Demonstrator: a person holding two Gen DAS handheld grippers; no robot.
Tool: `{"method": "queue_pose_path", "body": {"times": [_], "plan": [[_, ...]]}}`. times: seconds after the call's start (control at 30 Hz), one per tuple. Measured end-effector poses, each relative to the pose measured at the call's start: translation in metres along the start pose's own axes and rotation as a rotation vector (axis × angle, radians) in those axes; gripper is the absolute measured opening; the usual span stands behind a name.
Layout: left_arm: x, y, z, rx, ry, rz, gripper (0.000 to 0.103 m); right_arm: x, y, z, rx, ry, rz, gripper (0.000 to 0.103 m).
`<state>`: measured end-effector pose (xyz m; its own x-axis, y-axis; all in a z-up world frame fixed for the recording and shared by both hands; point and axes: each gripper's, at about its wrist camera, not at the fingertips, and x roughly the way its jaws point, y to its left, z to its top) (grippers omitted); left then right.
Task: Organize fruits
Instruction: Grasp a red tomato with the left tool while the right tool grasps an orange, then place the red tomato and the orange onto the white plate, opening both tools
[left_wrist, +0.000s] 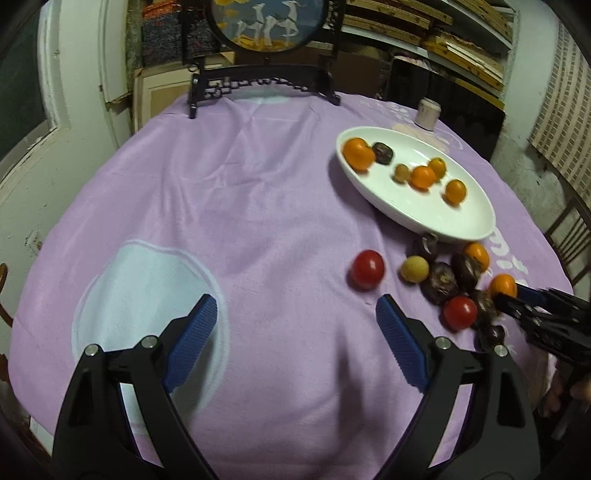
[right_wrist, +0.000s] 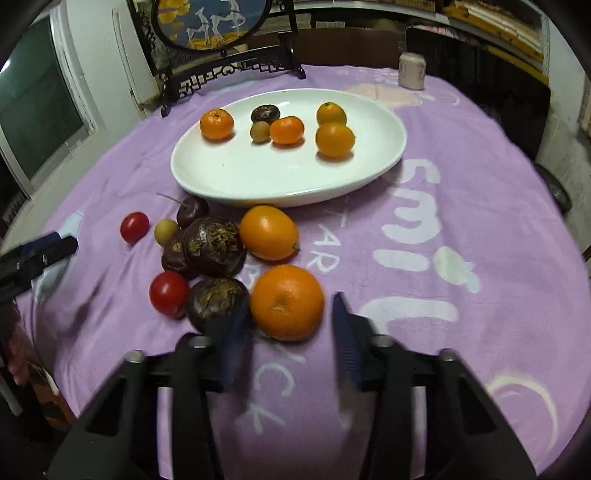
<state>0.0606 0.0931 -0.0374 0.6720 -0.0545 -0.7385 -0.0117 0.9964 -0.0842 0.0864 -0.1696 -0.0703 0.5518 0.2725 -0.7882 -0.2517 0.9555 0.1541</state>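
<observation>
Right gripper (right_wrist: 288, 325) fingers (right_wrist: 345, 336) motion-blurred, round picture (left_wrist: 266, 22) cut off above

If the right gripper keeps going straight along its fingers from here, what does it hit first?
Most likely the big orange on the cloth: it sits just ahead of the right gripper, roughly centred between the fingers. The dark round fruit beside it is close to the left finger and might get clipped; depth is hard to judge.
</observation>
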Motion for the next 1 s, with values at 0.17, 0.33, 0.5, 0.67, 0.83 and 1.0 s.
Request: {"method": "queue_pose_path", "body": {"times": [0.17,0.33,0.5,0.67,0.83,1.0], "plan": [[0.011,-0.019,0.002,0.057,0.016,0.003,0.09,-0.017,-0.008,-0.001,0.042,-0.036,0.008,0.04],[0.036,-0.039,0.01,0.099,0.042,-0.003,0.09,-0.037,-0.017,-0.004,0.065,-0.062,-0.009,0.04],[0.061,-0.05,0.02,0.109,0.081,-0.006,0.061,-0.043,-0.022,-0.009,0.084,-0.065,0.03,0.04],[0.071,-0.052,0.024,0.093,0.091,-0.052,0.033,-0.045,-0.025,-0.009,0.094,-0.068,0.041,0.04],[0.055,-0.045,0.019,0.045,0.085,-0.119,0.028,-0.044,-0.025,-0.01,0.097,-0.067,0.048,0.04],[0.033,-0.043,0.014,0.025,0.062,-0.144,0.028,-0.044,-0.024,-0.01,0.094,-0.07,0.049,0.04]]}}
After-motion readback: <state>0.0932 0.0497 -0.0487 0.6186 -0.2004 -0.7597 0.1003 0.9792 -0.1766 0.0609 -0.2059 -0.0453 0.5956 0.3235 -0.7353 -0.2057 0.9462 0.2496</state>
